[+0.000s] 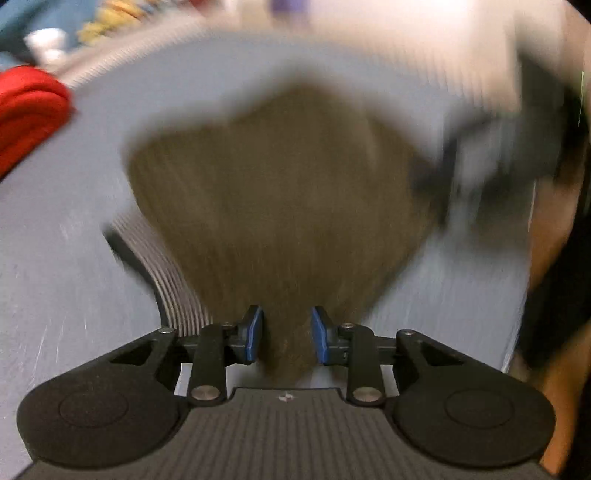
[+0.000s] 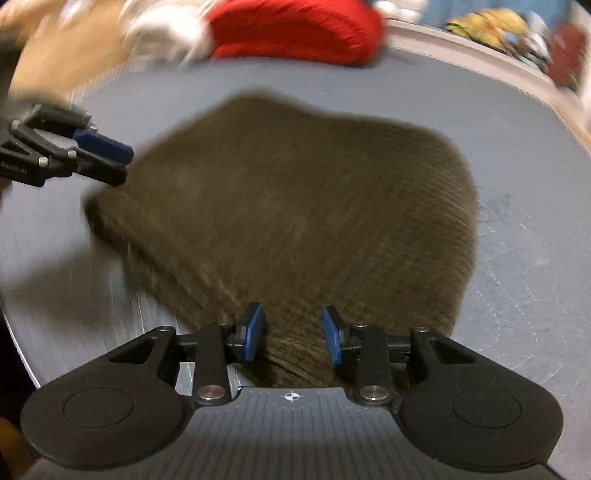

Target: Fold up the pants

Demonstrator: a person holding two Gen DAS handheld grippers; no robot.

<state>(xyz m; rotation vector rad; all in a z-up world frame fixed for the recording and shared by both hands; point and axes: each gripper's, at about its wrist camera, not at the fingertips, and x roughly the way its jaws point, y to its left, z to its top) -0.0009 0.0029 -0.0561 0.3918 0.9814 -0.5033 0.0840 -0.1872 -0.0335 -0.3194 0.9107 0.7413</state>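
- Pants first: brown corduroy, lying in a folded-looking bundle on the grey table, spreading out ahead of both grippers.
- Right gripper: blue pads partly apart, with a ridge of corduroy running up between them. I can't see the pads actually pressing on the cloth, so I'd call it loose, not a grip.
- Left gripper: same story, jaws partly apart, a brown tail of fabric between the pads. That view is smeared with motion blur, so I can't tell for sure whether anything is pinched.
- In the right wrist view the left gripper sits off to the left of the bundle, just at its near-left corner.
- Farther out past the pants there's a red garment at the far edge of the table, plus a blurry heap of other clothes beyond it.
- What could go wrong, my guess: with both jaws slack, the top layer could slide or spring back and undo the fold if either hand pulls away fast.
- Also, fabric sitting between the pads could snag and drag the whole bundle sideways.
- A sloppy sweep might shove the pants toward that red garment.
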